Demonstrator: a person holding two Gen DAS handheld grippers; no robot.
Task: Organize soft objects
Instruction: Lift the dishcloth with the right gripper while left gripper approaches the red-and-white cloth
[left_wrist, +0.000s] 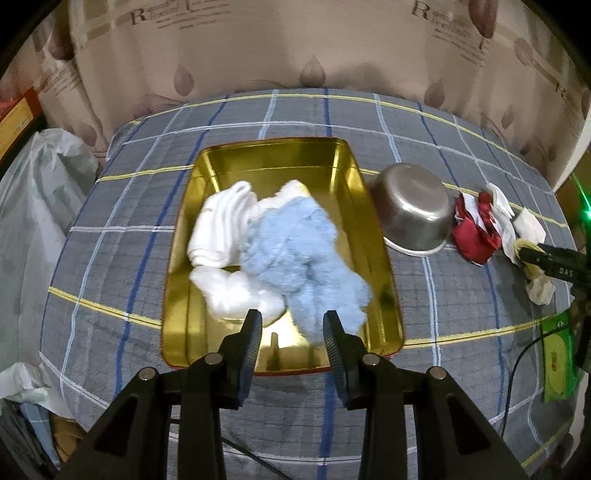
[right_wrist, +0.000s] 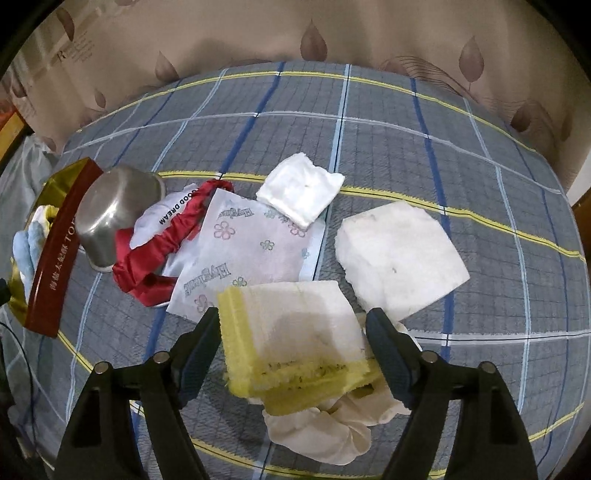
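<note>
The left gripper (left_wrist: 292, 328) hangs over the near end of a gold tray (left_wrist: 384, 295), its jaws parted with nothing pinched between them; the tail of a fluffy blue cloth (left_wrist: 299, 258) lies just beyond the fingertips, blurred, and I cannot tell whether it brushes the right-hand pad. That blue cloth sprawls inside the tray over a bundle of white cloth (left_wrist: 225, 236), which fills the tray's left half.

The right gripper (right_wrist: 293, 332) is spread wide, one finger to each side of a yellow-edged sponge cloth (right_wrist: 295, 332) — the pads stand clear of it on both sides. Under that piece, towards the camera, a crumpled cream cloth (right_wrist: 325, 432) pokes out.

Further out on the grey checked bedcover (right_wrist: 443, 147) lie a flat white pad (right_wrist: 402, 266), a smaller folded white cloth (right_wrist: 299, 188) and a flower-printed packet (right_wrist: 251, 258) between them. Left of the packet a red ruched band (right_wrist: 159, 254) drapes over a white printed cloth — and just beside it a steel bowl (right_wrist: 110, 214) sits upside down, close against the tray's red outer wall.
</note>
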